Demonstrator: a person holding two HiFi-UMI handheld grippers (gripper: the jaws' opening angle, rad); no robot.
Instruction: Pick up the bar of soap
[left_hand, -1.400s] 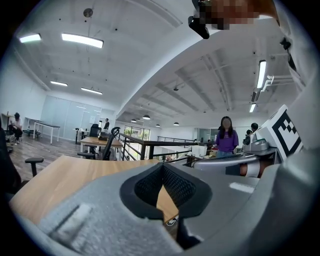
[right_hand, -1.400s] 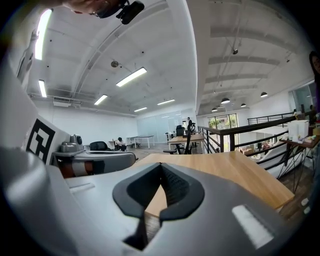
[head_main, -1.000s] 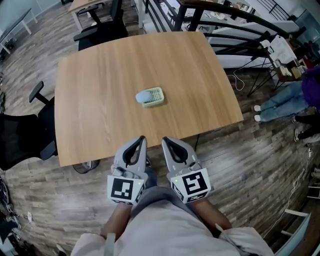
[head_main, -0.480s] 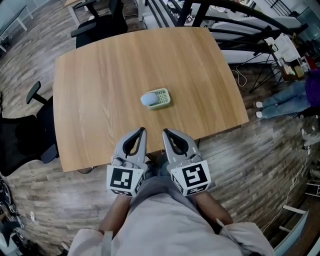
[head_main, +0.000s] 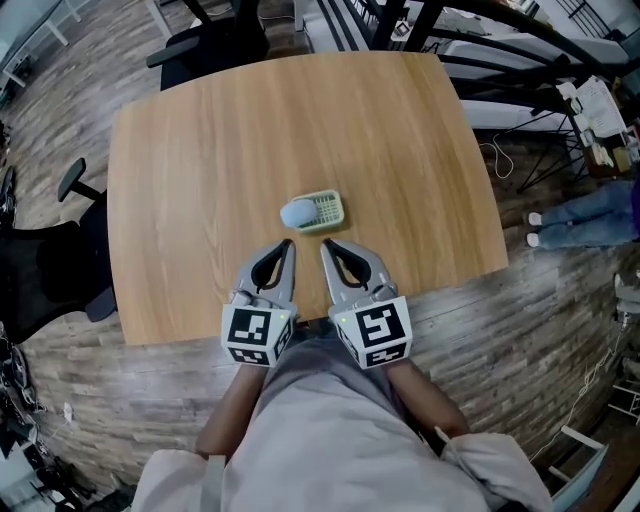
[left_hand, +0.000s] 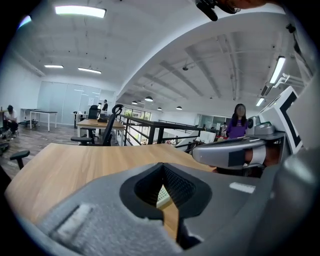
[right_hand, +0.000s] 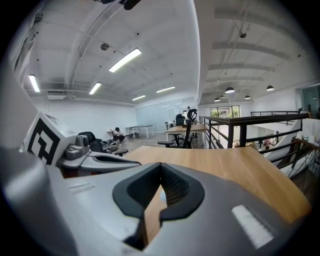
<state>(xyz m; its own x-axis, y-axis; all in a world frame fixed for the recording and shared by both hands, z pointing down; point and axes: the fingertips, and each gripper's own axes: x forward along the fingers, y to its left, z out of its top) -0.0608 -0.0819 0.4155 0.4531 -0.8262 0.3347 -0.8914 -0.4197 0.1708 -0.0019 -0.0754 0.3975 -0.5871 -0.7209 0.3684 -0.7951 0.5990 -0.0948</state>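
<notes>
I hold the left gripper (head_main: 284, 252) and the right gripper (head_main: 329, 250) side by side over the near edge of the table (head_main: 190, 150). Both claws are closed tight and empty. At 12 o'clock, just ahead, the bar of soap (head_main: 296, 212) lies at the 9 o'clock end of the green soap dish (head_main: 329, 208).

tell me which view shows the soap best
The head view: the pale blue oval bar of soap shows whole, by the green slotted dish. The left gripper view shows only a dish sliver, the right gripper view perhaps a pale speck.
</notes>
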